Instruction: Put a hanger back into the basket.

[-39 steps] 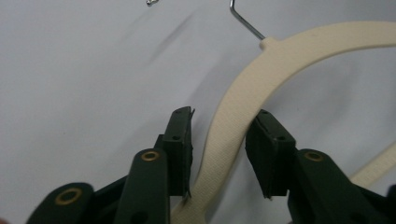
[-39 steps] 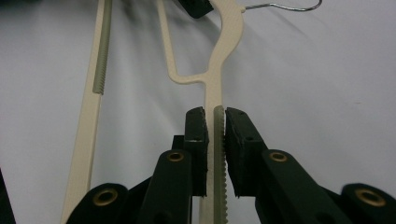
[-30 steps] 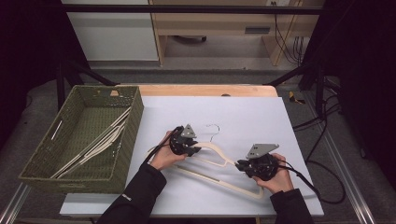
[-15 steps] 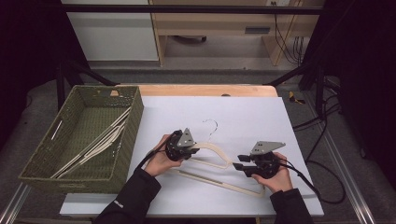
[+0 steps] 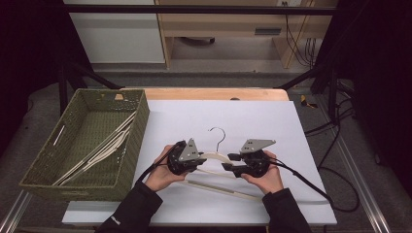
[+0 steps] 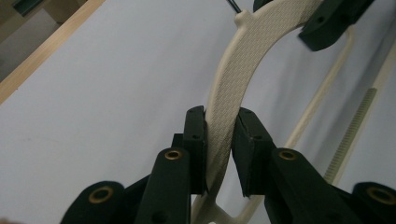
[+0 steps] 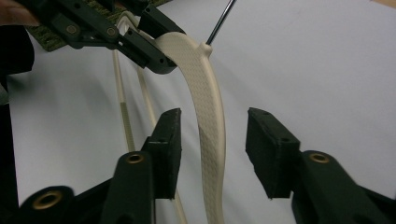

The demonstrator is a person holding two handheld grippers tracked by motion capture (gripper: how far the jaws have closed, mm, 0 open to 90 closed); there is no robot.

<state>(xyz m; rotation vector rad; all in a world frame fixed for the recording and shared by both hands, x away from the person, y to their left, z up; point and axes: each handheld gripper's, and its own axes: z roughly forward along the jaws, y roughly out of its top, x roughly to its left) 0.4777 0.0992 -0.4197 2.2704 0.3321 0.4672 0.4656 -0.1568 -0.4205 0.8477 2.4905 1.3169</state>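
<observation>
Woven green basket [image 5: 127, 145] at table left holds several cream hangers [image 5: 99, 151]. On the white table [image 5: 272, 121], 1 cream, textured plastic hanger [image 5: 214, 158] lies across, its wire hook [image 5: 218, 136] pointing away. Left gripper [image 6: 219, 140] clamps 1 shoulder; right gripper [image 7: 212, 144], closing, straddles the other shoulder without touching.

A green woven basket [image 5: 53, 165] sits at the left edge of the counter [image 5: 272, 121], partly hanging past the white board. Several pale hangers [image 5: 104, 145] lie inside it, slanting from its near left corner toward its far right corner. Behind the white surface runs a strip of bare wood [image 5: 214, 93]. Farther back stand a white cabinet [image 5: 116, 31] and a low wooden shelf [image 5: 228, 29]. Black cables [image 5: 296, 24] hang at the right, others trailing across the grey floor [image 5: 350, 160].
</observation>
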